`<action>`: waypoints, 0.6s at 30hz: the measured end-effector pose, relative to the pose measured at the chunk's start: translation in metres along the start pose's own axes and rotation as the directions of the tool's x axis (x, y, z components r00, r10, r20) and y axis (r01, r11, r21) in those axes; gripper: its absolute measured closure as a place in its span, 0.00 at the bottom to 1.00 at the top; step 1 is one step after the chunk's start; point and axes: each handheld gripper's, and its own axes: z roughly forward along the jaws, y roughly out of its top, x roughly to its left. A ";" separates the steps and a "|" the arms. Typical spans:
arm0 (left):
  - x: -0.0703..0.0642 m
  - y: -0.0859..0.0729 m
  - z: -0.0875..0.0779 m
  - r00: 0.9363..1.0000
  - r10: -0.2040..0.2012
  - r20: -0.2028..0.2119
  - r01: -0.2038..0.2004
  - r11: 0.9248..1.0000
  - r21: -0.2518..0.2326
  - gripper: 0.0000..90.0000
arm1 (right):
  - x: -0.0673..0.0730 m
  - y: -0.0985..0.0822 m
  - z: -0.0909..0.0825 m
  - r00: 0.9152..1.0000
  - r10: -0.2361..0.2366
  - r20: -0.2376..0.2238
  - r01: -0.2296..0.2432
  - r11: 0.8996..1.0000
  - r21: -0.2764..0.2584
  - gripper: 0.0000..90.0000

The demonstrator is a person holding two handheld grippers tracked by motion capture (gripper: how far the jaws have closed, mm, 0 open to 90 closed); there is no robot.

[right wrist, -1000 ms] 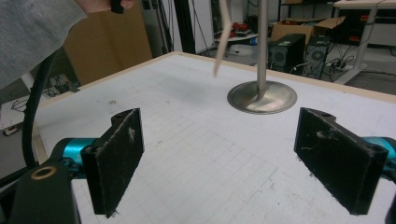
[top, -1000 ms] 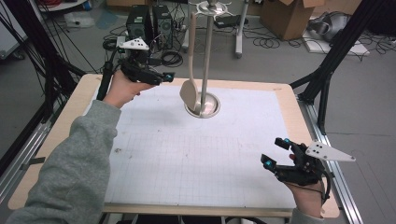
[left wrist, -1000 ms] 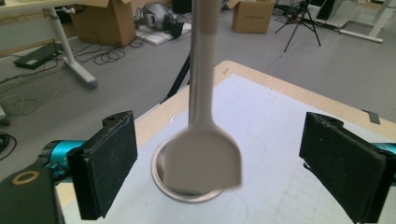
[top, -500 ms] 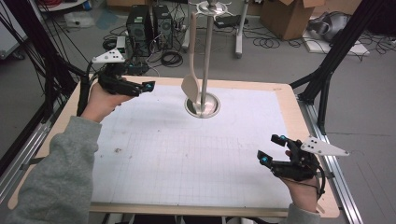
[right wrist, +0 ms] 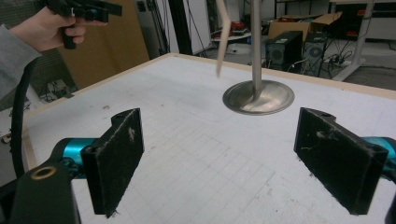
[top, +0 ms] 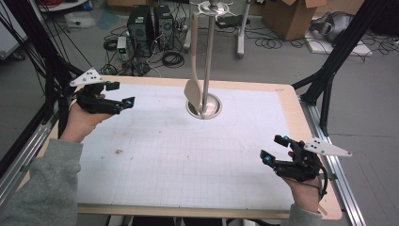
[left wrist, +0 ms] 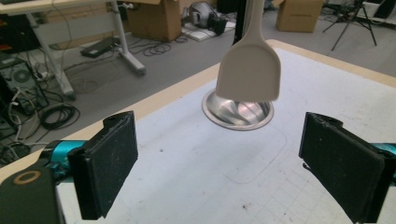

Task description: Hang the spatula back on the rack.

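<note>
Cream spatula: hangs from the top of a metal stand, blade down, just above the stand's round base and beside its pole; seen close in the left gripper view.
Stand: steel pole rising from a dished round base at the far middle of the worktop.
Worktop: white gridded mat with a pale wood edge.
Left tongs: held at the far left of the worktop, pointing toward the spatula, well apart from it; jaws spread wide, nothing between them. In the left gripper view both black pads frame the spatula blade and base farther off.
Right tongs: held near the right front corner, above the mat, well apart from the stand; jaws released, empty. In the right gripper view the pads stand wide, with the base beyond them.
Left hand: shows at the upper left of the right gripper view, in a grey sleeve.
</note>
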 end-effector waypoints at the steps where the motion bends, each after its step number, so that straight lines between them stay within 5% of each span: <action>1: 0.000 -0.002 -0.003 1.000 0.003 0.001 -0.003 1.000 -0.006 0.13 | 0.000 0.000 0.001 1.000 -0.004 0.001 0.004 1.000 -0.005 0.17; 6: -0.004 -0.013 -0.019 0.999 0.014 0.053 -0.010 0.998 -0.066 0.13 | -0.002 -0.001 0.006 1.000 0.004 0.006 -0.004 1.000 -0.008 0.16; 18: -0.008 -0.059 -0.049 1.000 -0.022 0.012 0.023 0.993 -0.116 0.13 | -0.001 0.000 0.020 1.000 -0.007 0.023 0.008 1.000 -0.023 0.16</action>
